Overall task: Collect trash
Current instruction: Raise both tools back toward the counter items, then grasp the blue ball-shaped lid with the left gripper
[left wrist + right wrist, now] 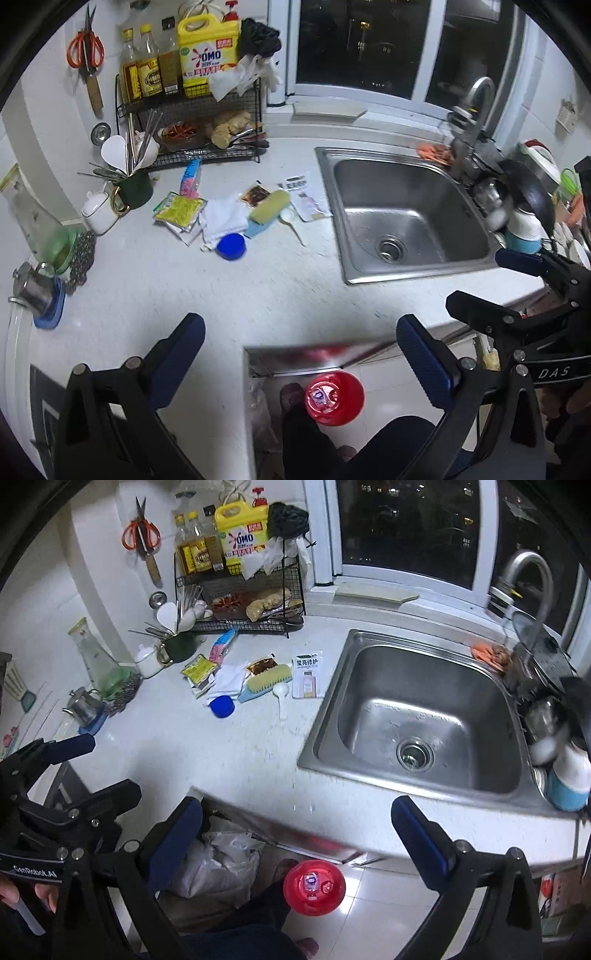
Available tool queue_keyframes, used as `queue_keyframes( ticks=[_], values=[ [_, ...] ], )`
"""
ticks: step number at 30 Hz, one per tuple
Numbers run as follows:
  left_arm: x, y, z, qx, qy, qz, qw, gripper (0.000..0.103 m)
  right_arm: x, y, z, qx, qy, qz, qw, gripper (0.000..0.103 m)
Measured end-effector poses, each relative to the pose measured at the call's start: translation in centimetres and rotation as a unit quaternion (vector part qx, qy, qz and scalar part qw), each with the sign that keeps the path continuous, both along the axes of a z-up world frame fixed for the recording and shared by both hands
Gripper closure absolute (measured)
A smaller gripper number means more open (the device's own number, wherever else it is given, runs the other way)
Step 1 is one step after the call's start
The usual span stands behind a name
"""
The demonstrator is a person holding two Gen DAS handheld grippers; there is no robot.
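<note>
Steel sink [417, 716] sunk in white worktop [229, 753], right side. Black wire rack [240, 602] at back edge, left of sink. Wrappers, white cloth [229, 681], yellow-bristled brush [267, 681], blue round lid [221, 706] between rack and front edge. Red bin [314, 886] on floor below front edge.

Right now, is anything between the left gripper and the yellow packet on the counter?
Nothing visible. The left gripper hangs open near the counter's front edge, and only bare countertop lies between it and the yellow packet. The white cloth sits beside the packet.

Yellow sachet [180, 209], brown sauce packet [255, 194], white printed pouch [305, 195]: lying flat, frame centre-left. Red bin [334, 398]: bottom centre.
</note>
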State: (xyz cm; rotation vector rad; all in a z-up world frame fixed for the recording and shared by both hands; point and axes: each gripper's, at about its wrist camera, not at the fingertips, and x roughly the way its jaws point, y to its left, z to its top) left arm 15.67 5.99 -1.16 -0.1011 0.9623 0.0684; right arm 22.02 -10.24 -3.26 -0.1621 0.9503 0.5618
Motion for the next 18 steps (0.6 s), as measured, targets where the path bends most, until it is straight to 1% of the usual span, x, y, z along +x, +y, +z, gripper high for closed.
queue_keyframes(
  ticks=[4, 6, 9, 11, 15, 18],
  values=[
    [3.8, 3.2, -1.4, -0.017, 0.023, 0.001, 0.9996, 0.000, 3.1, 2.6, -0.5, -0.017, 0.010, -0.003, 1.000, 0.001],
    [6.1, 4.9, -3.0, -0.024, 0.054, 0.016, 0.9981, 0.000, 4.7, 3.9, -1.1, -0.023, 0.021, -0.006, 1.000, 0.001],
    [8.5, 6.7, -4.7, -0.031, 0.071, 0.016, 0.9969, 0.000, 6.7, 5.8, -2.3, -0.035, 0.039, -0.007, 0.999, 0.001],
    [9.9, 7.8, -6.1, -0.042, 0.085, 0.015, 0.9954, 0.000, 7.8, 7.1, -3.1, -0.051, 0.046, -0.006, 0.998, 0.001],
    [12.7, 10.1, -9.5, -0.062, 0.118, 0.033, 0.9905, 0.000, 10.2, 9.7, -5.2, -0.078, 0.070, 0.005, 0.994, 0.001],
    [14.1, 11.5, -11.7, -0.087, 0.129, 0.046, 0.9867, 0.000, 11.8, 11.0, -6.6, -0.092, 0.085, 0.006, 0.992, 0.001]
  ],
)
